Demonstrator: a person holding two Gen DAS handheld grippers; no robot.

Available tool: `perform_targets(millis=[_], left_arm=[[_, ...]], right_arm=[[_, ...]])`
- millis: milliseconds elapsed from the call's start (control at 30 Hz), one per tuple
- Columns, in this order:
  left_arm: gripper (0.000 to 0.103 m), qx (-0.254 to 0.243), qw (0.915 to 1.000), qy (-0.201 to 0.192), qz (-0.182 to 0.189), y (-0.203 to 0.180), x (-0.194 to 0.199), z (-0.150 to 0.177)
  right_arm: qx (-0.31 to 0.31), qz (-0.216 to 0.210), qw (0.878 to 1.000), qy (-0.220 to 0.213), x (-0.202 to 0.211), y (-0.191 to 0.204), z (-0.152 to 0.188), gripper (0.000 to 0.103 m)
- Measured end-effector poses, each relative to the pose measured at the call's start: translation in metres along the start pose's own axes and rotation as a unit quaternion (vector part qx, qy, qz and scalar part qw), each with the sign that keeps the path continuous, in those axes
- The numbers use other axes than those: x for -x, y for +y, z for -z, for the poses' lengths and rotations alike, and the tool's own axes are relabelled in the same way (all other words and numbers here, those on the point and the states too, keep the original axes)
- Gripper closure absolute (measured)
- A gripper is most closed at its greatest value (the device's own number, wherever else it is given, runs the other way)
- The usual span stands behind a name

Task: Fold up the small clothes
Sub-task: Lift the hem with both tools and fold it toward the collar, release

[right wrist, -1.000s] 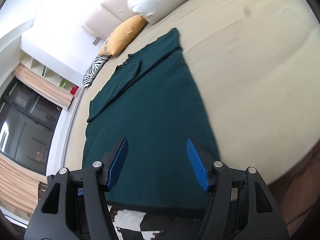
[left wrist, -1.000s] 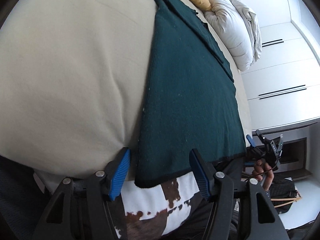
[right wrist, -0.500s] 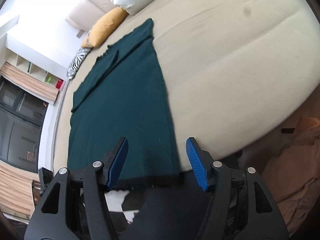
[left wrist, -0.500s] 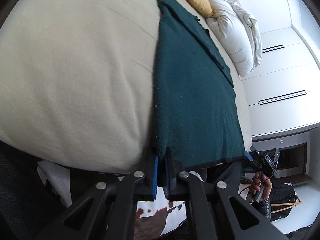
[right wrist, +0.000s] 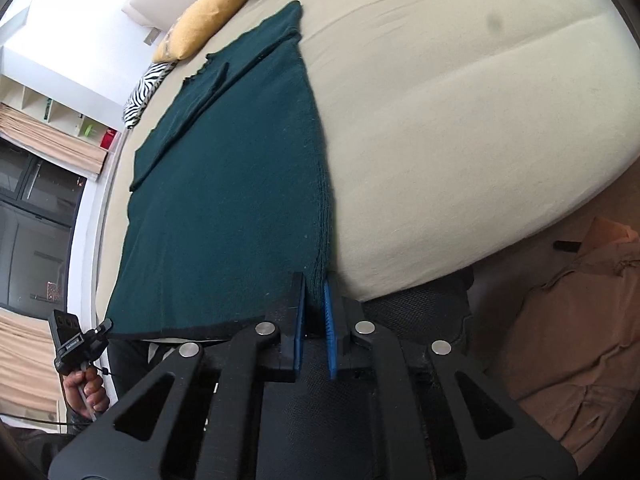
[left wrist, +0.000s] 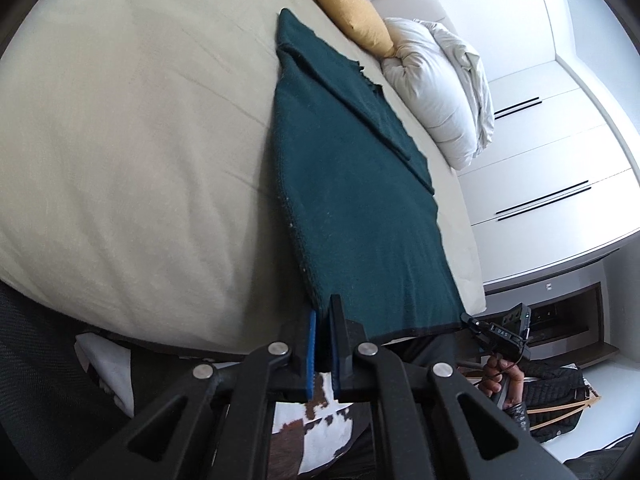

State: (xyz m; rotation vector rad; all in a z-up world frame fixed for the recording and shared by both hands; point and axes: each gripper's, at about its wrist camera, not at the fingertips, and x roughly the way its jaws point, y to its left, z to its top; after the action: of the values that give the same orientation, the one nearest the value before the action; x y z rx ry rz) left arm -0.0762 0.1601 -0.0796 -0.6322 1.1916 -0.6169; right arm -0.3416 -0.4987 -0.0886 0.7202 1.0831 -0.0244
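A dark green knitted garment [left wrist: 352,200] [right wrist: 232,184] lies flat on the beige bed [left wrist: 140,140], its far part folded over into a band. My left gripper [left wrist: 323,312] is shut on the near left corner of its hem. My right gripper [right wrist: 314,284] is closing its jaws, and the near right corner of the hem sits pinched between the blue pads. Each wrist view shows the other gripper at the far end of the hem, held in a hand: the right one [left wrist: 500,332] and the left one [right wrist: 76,340].
A yellow pillow [left wrist: 352,12] [right wrist: 204,20], a white duvet roll [left wrist: 440,92] and a zebra pillow [right wrist: 144,92] lie at the bed's head. White wardrobe doors [left wrist: 540,152] stand to one side. A cowhide rug [left wrist: 320,412] and brown fabric [right wrist: 572,320] lie on the floor.
Both grippers stood open at the near hem a second ago. The left one shut on its corner first and rose slightly; the right one slid over to its corner and has just closed.
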Motion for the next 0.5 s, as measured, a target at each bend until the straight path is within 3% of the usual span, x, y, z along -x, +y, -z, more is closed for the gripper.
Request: perform_targets(millis=[267, 367, 500], left_arm=[[0.097, 0.023, 0.9943, -0.060, 0.085, -0.018, 0.021, -0.038], [0.097, 0.040, 0.9889, -0.088, 0.113, -0.020, 0.028, -0.065], [0.097, 0.042, 0.9848, -0.119, 0.119, -0.025, 0.028, -0.101]], right_arm=[[0.000, -0.100, 0.993, -0.061, 0.024, 0.035, -0.024, 0.096], [-0.014, -0.140, 0.986, -0.088, 0.028, 0.047, -0.049, 0.096], [-0.028, -0.160, 0.980, -0.119, 0.023, 0.064, -0.094, 0.096]])
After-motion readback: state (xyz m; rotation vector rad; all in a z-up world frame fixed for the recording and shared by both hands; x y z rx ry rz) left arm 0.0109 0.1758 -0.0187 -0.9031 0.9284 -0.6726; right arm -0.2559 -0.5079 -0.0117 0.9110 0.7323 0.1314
